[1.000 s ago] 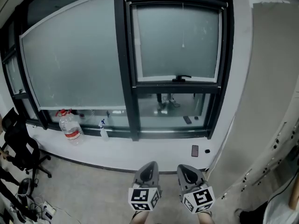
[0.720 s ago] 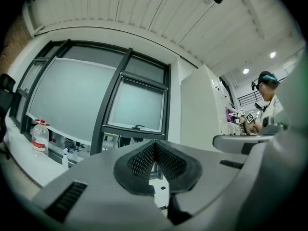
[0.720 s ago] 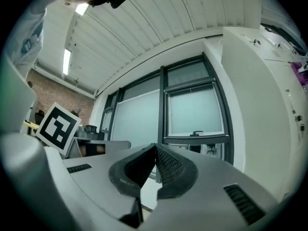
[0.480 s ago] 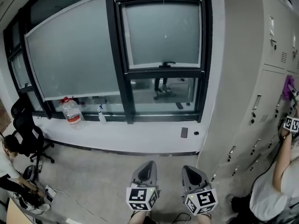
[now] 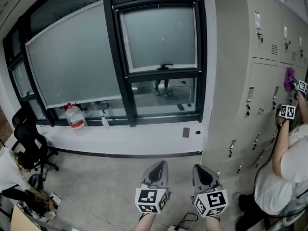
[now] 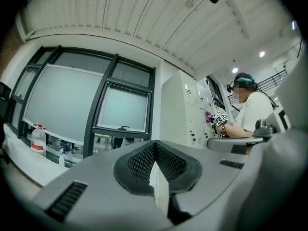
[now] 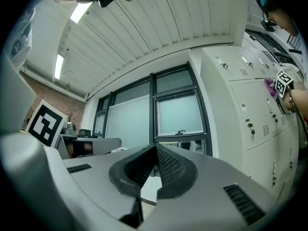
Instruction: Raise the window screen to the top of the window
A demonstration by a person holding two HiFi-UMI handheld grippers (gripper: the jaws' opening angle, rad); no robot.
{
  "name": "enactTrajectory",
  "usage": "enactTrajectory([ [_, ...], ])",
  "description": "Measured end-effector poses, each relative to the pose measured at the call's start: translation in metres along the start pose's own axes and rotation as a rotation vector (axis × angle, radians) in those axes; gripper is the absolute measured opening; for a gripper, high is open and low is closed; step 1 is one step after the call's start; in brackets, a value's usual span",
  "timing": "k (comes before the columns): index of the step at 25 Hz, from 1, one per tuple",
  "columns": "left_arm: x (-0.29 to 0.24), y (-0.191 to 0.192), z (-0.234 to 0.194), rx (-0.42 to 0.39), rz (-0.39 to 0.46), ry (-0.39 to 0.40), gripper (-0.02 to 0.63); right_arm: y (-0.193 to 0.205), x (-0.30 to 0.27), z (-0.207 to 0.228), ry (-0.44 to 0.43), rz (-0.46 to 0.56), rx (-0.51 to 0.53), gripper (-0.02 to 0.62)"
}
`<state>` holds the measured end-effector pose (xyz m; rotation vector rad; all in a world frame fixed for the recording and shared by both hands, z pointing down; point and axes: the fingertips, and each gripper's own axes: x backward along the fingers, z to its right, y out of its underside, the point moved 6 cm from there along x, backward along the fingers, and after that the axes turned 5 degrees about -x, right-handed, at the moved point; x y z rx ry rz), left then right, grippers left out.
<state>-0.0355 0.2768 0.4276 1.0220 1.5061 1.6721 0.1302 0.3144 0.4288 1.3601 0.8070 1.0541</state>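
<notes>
Well short of window screen (image 5: 159, 37) — left hand-held gripper (image 5: 160, 166), right hand-held gripper (image 5: 201, 170) closed, empty; approach step — next, reach handle (image 5: 166, 66).

And there's the window screen (image 5: 158, 37): a pale grey, frosted-looking sheet, hanging flat inside the black-framed window (image 5: 144, 77). It's all the way down over the upper pane, its lower edge right at the crossbar by the small dark handle (image 5: 166, 67). Below that bar, the lower pane (image 5: 163, 94) is clear, uncovered glass.
</notes>
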Motion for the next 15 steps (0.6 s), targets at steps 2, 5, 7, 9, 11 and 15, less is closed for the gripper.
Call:
enactTrajectory([
  [2,0.008,0.001,0.004,0.013,0.003,0.010,0.003,-0.002,0.004,-0.006,0.015,0.003,0.009,0.006],
  [5,0.023,0.003,0.005,0.035,-0.001,0.013,0.003,-0.001,0.004,-0.022,0.009,-0.006,-0.005,0.006],
  [7,0.033,0.006,0.003,0.046,-0.006,0.008,0.003,0.001,0.005,-0.038,-0.016,-0.013,0.014,0.006],
  [9,0.041,0.009,0.003,0.053,-0.010,0.005,0.004,0.002,0.008,-0.050,-0.031,-0.017,0.047,0.006],
  [11,0.049,0.010,0.001,0.057,-0.010,-0.007,0.003,0.005,0.012,-0.060,-0.049,-0.021,0.040,0.006],
  [15,0.063,0.010,-0.004,0.052,-0.008,-0.034,0.004,0.010,0.022,-0.072,-0.064,-0.029,0.019,0.006],
])
